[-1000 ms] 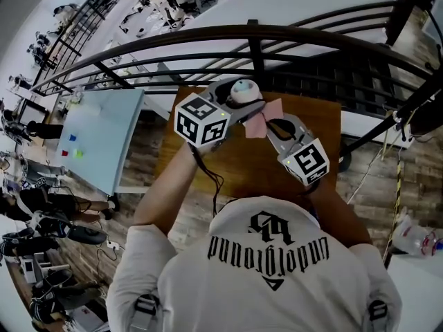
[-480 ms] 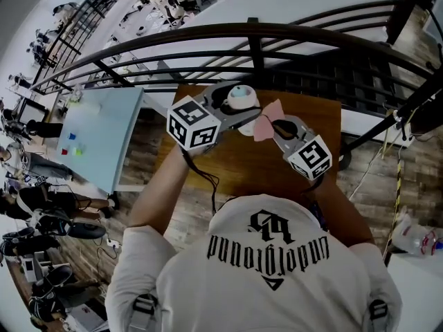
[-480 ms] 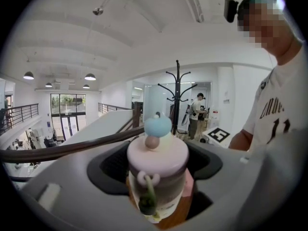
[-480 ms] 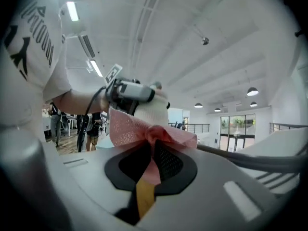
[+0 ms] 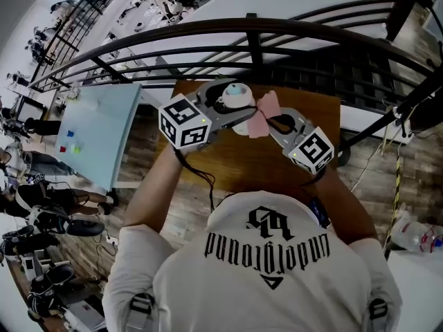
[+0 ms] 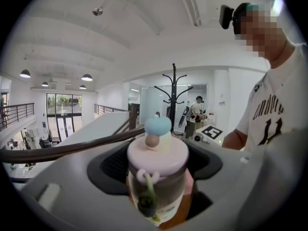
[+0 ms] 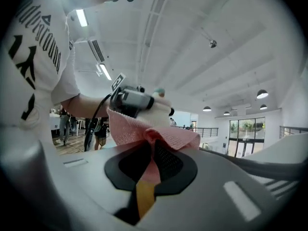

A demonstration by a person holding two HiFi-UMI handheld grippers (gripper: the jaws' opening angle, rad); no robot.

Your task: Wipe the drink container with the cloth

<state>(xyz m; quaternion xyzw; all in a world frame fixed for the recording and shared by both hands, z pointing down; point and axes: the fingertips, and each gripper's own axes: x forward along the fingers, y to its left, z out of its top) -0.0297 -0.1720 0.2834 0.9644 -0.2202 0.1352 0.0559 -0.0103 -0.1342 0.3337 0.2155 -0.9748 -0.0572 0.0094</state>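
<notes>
My left gripper (image 5: 232, 109) is shut on the drink container (image 5: 236, 97), a small clear bottle with a pale pink lid and a light blue knob. In the left gripper view the drink container (image 6: 158, 177) stands upright between the jaws, held above the wooden table (image 5: 228, 161). My right gripper (image 5: 268, 121) is shut on a pink cloth (image 5: 264, 113), which lies against the bottle's right side. In the right gripper view the pink cloth (image 7: 149, 131) bunches out of the closed jaws and touches the bottle (image 7: 158, 107) held by the left gripper (image 7: 132, 99).
A dark curved metal railing (image 5: 277, 37) runs just beyond the table's far edge. A light blue table (image 5: 97, 133) stands to the left, lower down. A black stand (image 5: 387, 126) rises at the right of the table.
Both grippers have shifted slightly left and away from me, with the bottle and cloth staying pressed together. The cloth has moved a little along the bottle's side.
</notes>
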